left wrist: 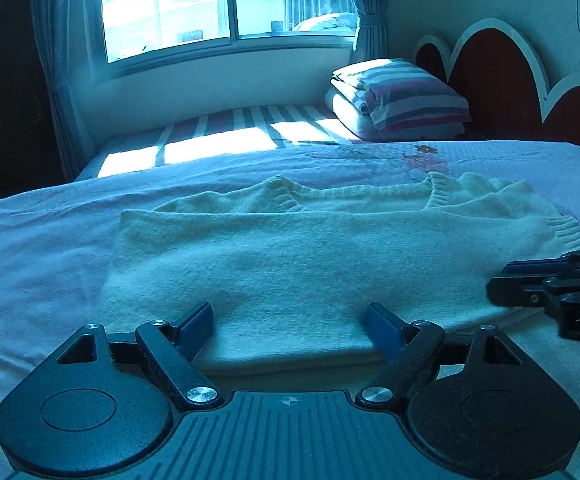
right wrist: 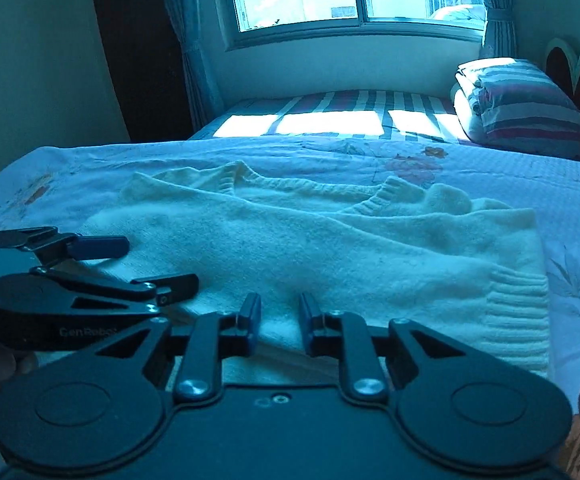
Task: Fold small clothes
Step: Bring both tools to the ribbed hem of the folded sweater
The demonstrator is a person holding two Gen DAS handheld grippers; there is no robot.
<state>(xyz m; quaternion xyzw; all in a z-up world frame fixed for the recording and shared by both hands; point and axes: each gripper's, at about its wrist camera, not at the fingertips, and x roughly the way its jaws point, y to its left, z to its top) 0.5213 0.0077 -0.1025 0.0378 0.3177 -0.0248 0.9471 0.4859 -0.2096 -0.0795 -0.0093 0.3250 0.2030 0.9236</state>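
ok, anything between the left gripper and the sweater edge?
Nothing visible. The left gripper stands open right at the near edge of the cream sweater, with only bedspread around it. The right gripper is beside it at the same edge, not in its path.

The sweater [left wrist: 290, 256] is lying across the bed [left wrist: 29, 248], near its front edge. Folded bedding [left wrist: 402, 100] is sitting behind it, toward the bed's far right corner under the window [left wrist: 193, 4].
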